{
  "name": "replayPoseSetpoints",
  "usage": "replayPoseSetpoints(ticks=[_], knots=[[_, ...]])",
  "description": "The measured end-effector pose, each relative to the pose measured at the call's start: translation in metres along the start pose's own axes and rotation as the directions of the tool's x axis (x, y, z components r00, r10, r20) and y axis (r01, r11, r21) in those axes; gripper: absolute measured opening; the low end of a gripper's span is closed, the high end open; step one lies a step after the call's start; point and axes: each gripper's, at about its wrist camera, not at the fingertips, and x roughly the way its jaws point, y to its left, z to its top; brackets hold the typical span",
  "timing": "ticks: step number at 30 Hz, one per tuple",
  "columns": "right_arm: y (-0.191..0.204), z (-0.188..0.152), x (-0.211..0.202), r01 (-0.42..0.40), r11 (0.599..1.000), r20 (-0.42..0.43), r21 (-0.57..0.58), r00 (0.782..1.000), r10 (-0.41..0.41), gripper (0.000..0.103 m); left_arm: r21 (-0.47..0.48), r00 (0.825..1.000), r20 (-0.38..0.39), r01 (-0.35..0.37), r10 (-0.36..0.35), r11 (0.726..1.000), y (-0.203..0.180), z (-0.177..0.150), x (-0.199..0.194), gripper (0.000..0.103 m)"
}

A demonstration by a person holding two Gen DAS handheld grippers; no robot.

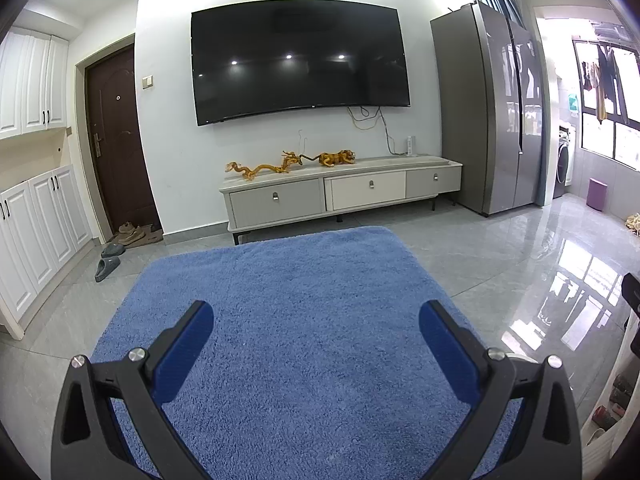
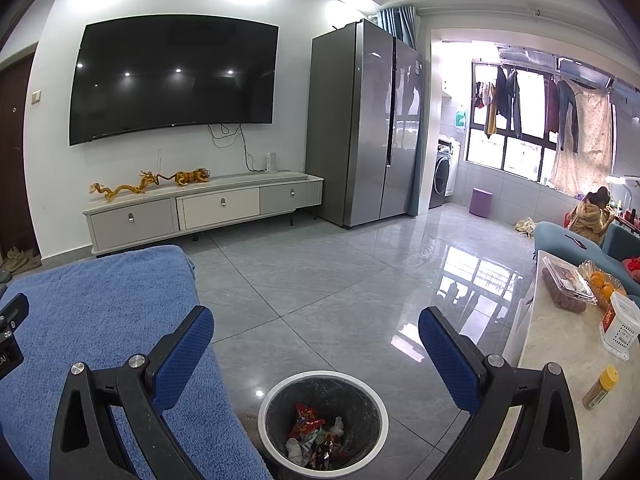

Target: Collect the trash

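Blue-padded claws (image 1: 316, 316) (image 2: 316, 320), both empty, apart.

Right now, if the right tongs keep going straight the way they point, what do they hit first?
Likely bare floor. The right tongs stand open and empty, aimed over the grey tiled floor just past the trash bin, which sits below their line. Beyond that, the way looks free toward the fridge, though depth is unclear.

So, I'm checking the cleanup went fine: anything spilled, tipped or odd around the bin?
Nothing stands out. The trash bin stands upright on the tile floor with wrappers inside, none visible around it. Both grippers, left and right, are open and empty.
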Motion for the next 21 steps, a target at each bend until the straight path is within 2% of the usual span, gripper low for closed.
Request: replayPoseSetpoints(ticks=[21], knots=[[0.0002,-0.0010,0.0000,-0.004,1.000,-0.006,0.001,1.000,0.004,0.103,0.000,1.000,-0.008,0.012,-0.012,1.000,-0.0054,0.0020,-0.0032,0.103]])
